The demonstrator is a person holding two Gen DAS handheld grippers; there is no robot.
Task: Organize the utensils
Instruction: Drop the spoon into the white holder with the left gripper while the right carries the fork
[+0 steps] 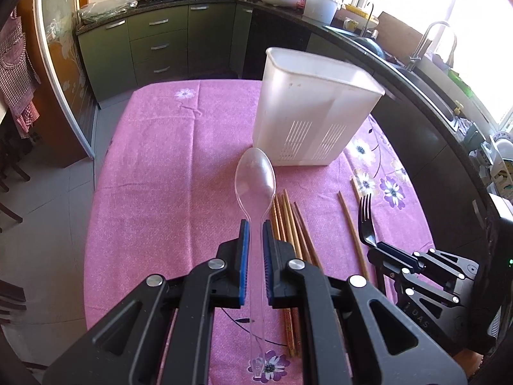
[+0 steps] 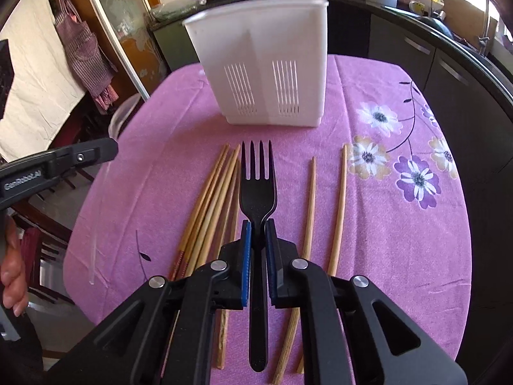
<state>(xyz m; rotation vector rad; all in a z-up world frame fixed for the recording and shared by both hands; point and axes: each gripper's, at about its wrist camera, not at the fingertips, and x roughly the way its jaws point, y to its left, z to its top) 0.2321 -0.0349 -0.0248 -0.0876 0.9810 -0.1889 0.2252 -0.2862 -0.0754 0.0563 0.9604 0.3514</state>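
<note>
My left gripper (image 1: 255, 224) is shut on a clear plastic spoon (image 1: 255, 176), bowl pointing forward, held above the pink tablecloth. My right gripper (image 2: 258, 224) is shut on a black plastic fork (image 2: 257, 179), tines forward; it also shows in the left wrist view (image 1: 366, 221). A white slotted utensil holder (image 1: 312, 109) stands upright beyond both, also seen in the right wrist view (image 2: 261, 64). Several wooden chopsticks (image 2: 210, 199) lie on the cloth below the fork, two more (image 2: 338, 205) to the right. In the left wrist view the chopsticks (image 1: 290, 221) lie right of the spoon.
The table with the pink flowered cloth (image 1: 166, 166) has its left edge over a tiled floor. Dark kitchen counters (image 1: 416, 73) with a sink curve behind and to the right. The left gripper's body (image 2: 54, 163) shows at the left of the right wrist view.
</note>
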